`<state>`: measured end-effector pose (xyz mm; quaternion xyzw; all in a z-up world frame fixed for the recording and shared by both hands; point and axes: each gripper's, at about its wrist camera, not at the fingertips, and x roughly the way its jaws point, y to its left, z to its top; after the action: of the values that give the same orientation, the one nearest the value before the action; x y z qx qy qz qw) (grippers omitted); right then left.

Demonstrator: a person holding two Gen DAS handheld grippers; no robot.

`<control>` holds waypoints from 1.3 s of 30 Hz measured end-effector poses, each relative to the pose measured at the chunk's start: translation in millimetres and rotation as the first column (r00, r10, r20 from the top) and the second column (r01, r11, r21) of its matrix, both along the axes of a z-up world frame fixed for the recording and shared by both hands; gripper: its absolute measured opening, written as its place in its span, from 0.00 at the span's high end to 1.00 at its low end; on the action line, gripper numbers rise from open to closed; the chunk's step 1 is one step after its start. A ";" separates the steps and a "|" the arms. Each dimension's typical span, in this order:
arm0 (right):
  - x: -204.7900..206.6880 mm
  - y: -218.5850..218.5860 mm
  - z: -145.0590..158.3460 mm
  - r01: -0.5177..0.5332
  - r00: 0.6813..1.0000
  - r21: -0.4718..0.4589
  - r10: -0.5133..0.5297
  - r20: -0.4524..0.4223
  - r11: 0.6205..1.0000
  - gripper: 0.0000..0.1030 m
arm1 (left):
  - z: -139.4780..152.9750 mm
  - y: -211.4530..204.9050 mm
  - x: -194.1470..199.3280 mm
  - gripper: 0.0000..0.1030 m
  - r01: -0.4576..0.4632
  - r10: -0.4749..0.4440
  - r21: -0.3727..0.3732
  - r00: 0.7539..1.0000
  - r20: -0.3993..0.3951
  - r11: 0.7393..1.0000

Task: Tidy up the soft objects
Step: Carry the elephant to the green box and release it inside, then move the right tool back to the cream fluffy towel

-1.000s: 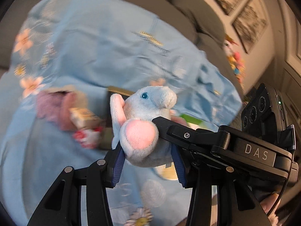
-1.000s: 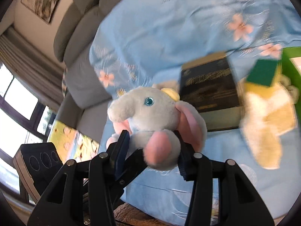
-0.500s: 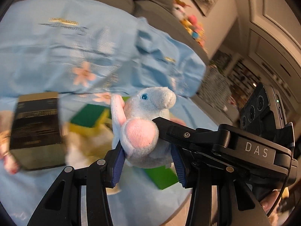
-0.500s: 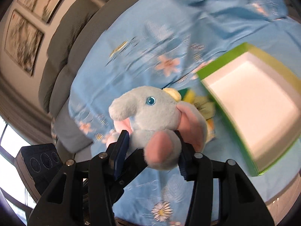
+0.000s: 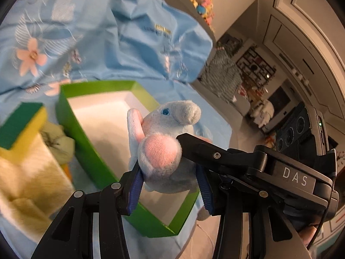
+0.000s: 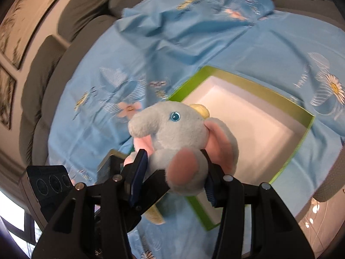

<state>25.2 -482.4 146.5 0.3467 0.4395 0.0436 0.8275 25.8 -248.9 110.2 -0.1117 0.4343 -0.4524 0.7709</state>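
Both grippers have swung across the sofa since a second ago, and the green box (image 5: pixel 86 151), then out of view, now lies beneath them. Left gripper (image 5: pixel 170 185) and right gripper (image 6: pixel 172 179) each clamp the plush elephant (image 5: pixel 166 142), which hangs above the box's white floor, near its front wall. Uneven release could drop it on that wall or onto the blue sheet (image 6: pixel 194 43) beside the box.

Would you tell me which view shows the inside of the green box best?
The right wrist view: most of the green box's white floor shows, with nothing visible in it. In the left wrist view the box is half hidden behind the plush elephant.
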 end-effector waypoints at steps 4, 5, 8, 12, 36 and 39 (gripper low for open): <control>-0.4 -12.7 -13.9 0.032 0.999 0.005 -0.032 -0.040 0.999 0.53 | -12.2 -10.6 -0.3 0.54 0.008 -0.007 0.019 0.999 -0.046 1.000; -0.6 -14.9 -16.9 0.038 0.998 0.007 -0.037 -0.050 0.999 0.53 | -14.0 -12.1 -1.6 0.54 0.006 -0.004 0.028 0.999 -0.050 1.000; -2.3 -17.5 -19.9 0.040 0.996 -0.034 -0.042 -0.080 0.999 0.35 | -11.2 -7.6 -4.1 0.52 -0.012 0.014 0.037 0.999 -0.050 0.999; -14.0 -21.8 -6.5 0.076 0.996 -0.097 -0.081 -0.048 0.992 0.19 | 1.7 8.2 -5.3 0.39 -0.040 0.041 0.033 0.999 -0.027 0.999; -58.6 91.2 20.4 -0.178 0.984 -0.102 0.176 -0.023 0.979 0.12 | -1.8 215.1 -68.5 0.19 -0.493 0.489 0.271 0.868 0.090 0.826; -53.3 105.4 10.8 -0.216 0.976 -0.087 0.213 -0.040 0.973 0.12 | -17.8 232.5 -74.4 0.19 -0.520 0.529 0.318 0.846 0.065 0.793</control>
<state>-28.2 -377.0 157.4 0.2597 0.4883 0.1072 0.8262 -48.6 -16.4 92.4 -0.1056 0.4649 -0.1419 0.8675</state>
